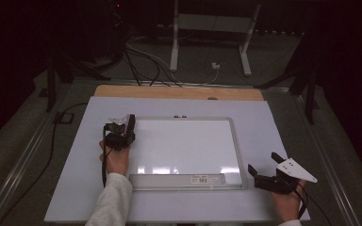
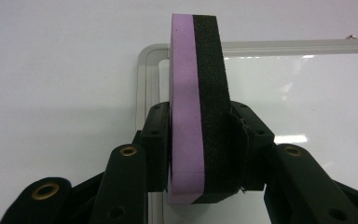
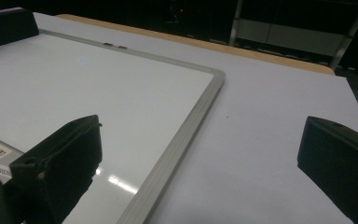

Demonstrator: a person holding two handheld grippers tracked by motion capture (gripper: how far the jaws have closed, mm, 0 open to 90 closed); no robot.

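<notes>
A purple-and-black foam eraser (image 2: 198, 112) stands on edge above the whiteboard's (image 2: 279, 98) near-left corner.

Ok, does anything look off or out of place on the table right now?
Nothing stands out. The whiteboard lies flat and square on the table, its surface clean. The left gripper clamps the eraser upright at the board's far left corner. The right gripper waits open beside the board.

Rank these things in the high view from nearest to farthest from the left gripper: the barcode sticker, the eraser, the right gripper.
1. The eraser: clamped in the left gripper, at the whiteboard's far left corner.
2. The barcode sticker: on the tray at the board's near edge, toward the right.
3. The right gripper: open, past the board's near right corner.
</notes>
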